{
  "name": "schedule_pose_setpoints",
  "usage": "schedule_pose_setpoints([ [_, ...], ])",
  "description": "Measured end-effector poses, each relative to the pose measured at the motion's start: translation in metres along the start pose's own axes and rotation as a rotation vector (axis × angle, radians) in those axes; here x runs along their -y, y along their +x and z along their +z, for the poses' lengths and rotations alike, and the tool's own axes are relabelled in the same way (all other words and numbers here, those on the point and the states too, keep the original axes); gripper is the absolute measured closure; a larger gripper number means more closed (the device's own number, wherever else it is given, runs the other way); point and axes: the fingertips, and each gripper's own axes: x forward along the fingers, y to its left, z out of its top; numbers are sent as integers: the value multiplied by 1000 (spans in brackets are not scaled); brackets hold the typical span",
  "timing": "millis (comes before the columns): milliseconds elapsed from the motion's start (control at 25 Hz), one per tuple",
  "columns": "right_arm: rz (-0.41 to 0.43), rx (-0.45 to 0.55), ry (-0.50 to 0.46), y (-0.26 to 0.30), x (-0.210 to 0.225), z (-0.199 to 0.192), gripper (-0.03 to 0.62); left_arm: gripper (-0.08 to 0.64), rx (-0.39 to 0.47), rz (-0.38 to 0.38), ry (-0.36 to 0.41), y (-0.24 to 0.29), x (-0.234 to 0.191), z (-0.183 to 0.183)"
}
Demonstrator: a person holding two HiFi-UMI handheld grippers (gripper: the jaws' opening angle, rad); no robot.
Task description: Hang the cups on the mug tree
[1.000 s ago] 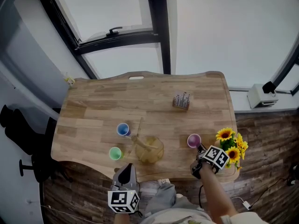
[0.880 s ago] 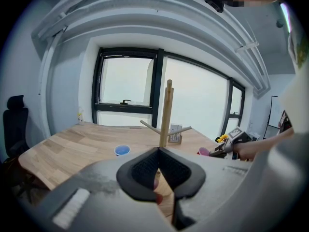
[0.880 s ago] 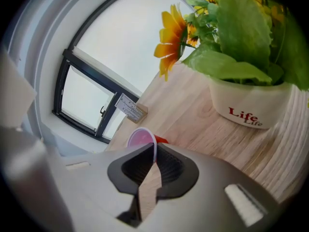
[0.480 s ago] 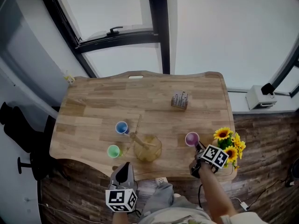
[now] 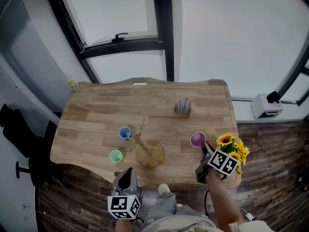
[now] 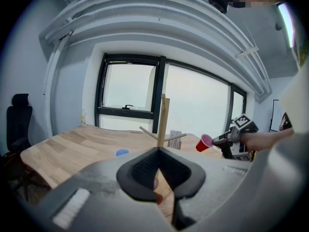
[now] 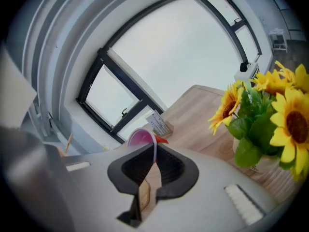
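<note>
Wooden table beneath large window

I counted three cups in all: one blue cup, one green cup and one pink cup. There was one wooden mug tree, one bunch of sunflowers and one small box, all on a single worktop. I had two tools: one left hand-held gripper and one right hand-held gripper.
</note>
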Motion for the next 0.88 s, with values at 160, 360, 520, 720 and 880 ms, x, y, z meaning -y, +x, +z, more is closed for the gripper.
schedule_pose_setpoints([
  [160, 46, 34, -35, -11, -19, 12, 572, 560, 20, 2, -11, -6, 1, 4],
  [360, 127, 93, -153, -26, -47, 21, 572, 560, 35, 9, -13, -14, 3, 5],
  [520, 179, 133, -252, -37, -68, 24, 574, 560, 41, 20, -22, -22, 3, 5],
  [720, 233, 149, -339, -43, -89, 23, 574, 560, 46, 44, -29, -34, 1, 3],
  [880, 248, 157, -422, -46, -102, 22, 574, 560, 46, 75, -36, -44, -6, 1],
])
